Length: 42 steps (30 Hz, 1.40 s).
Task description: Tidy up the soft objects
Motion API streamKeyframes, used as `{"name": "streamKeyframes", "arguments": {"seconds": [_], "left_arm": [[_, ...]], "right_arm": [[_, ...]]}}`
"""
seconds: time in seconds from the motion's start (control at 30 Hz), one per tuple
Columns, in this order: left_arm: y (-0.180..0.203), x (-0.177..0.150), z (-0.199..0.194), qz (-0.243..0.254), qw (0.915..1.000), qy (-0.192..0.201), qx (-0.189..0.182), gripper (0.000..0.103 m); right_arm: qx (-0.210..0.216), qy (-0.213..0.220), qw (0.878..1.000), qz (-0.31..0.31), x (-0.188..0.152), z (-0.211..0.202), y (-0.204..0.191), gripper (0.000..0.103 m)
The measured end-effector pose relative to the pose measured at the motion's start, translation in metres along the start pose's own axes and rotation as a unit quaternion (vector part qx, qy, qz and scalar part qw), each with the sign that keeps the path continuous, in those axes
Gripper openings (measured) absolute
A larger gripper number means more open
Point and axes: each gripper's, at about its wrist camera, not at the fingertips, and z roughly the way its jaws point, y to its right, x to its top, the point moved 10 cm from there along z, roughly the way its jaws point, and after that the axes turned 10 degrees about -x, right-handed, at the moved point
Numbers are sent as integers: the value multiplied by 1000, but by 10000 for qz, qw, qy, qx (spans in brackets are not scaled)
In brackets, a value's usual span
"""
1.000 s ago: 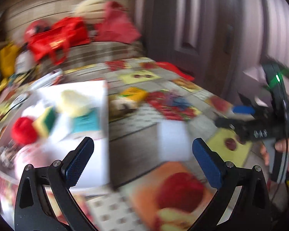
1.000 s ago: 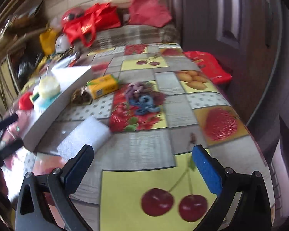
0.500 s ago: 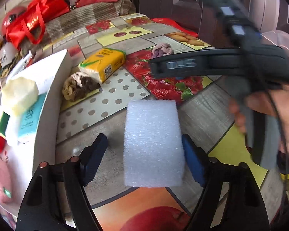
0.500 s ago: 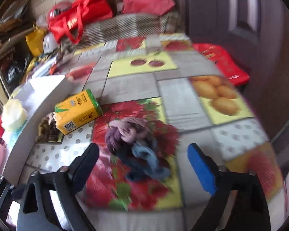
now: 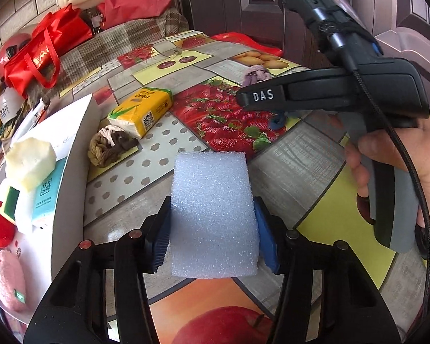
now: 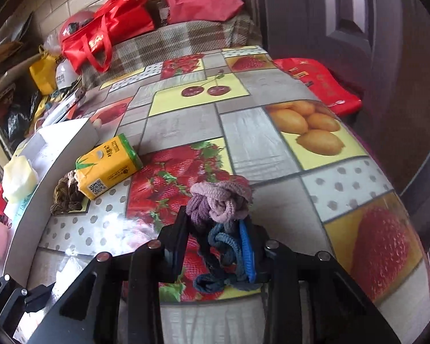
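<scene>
A white foam block (image 5: pixel 213 215) lies on the fruit-print tablecloth (image 5: pixel 286 172). My left gripper (image 5: pixel 215 229) straddles it; its jaws are closing and both pads press the block's sides. My right gripper (image 6: pixel 216 238) is shut on a knotted purple-and-blue cord bundle (image 6: pixel 220 200), which rests on the strawberry panel. A hand (image 5: pixel 415 154) holding that gripper's handle shows in the left wrist view. At the left a white box (image 5: pixel 71 149) holds a yellow sponge (image 5: pixel 28 163), a red plush and a pink item.
A yellow tissue pack (image 6: pixel 109 166) and a brown knotted cord (image 6: pixel 66 195) lie beside the box wall (image 6: pixel 43 183). A red packet (image 6: pixel 318 86) sits at the table's far right edge. Red bags (image 6: pixel 106 37) rest on a checked bench behind. A dark door stands on the right.
Both grippers moved forward and down over the table. The left jaws narrowed from wide open onto the foam block. The right jaws closed on the cord bundle.
</scene>
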Motion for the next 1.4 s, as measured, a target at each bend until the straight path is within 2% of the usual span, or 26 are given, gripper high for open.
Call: {"name": "streamKeyframes", "arguments": {"seconds": [0.27,0.4,0.57,0.7,0.9,1.13,1.4], "left_arm": [[-2,2,-6,-38,9999,155,64,52],[-5,8,-30,-99,9972,744,65,53],[0,15,-70,63,9859,1648,272,53],[-1,18,-79,70,9827,1817,349,53],[-17,17,-84,-270,9803,1916,383,53],[-19,15,-91,-332,9775,2037,435,53],[-52,2,-106,-748,9709,2157,728,53]], "right_arm": [[-284,629,9974,201,11,-23,11,33],[-348,1299,9895,523,17,-51,23,33],[-543,2080,9746,630,21,-83,28,33],[-665,2399,9676,419,23,-96,18,33],[-596,2467,9666,364,19,-104,12,33],[-535,2463,9667,444,14,-110,10,33],[-347,2366,9702,387,8,-111,-6,33]]}}
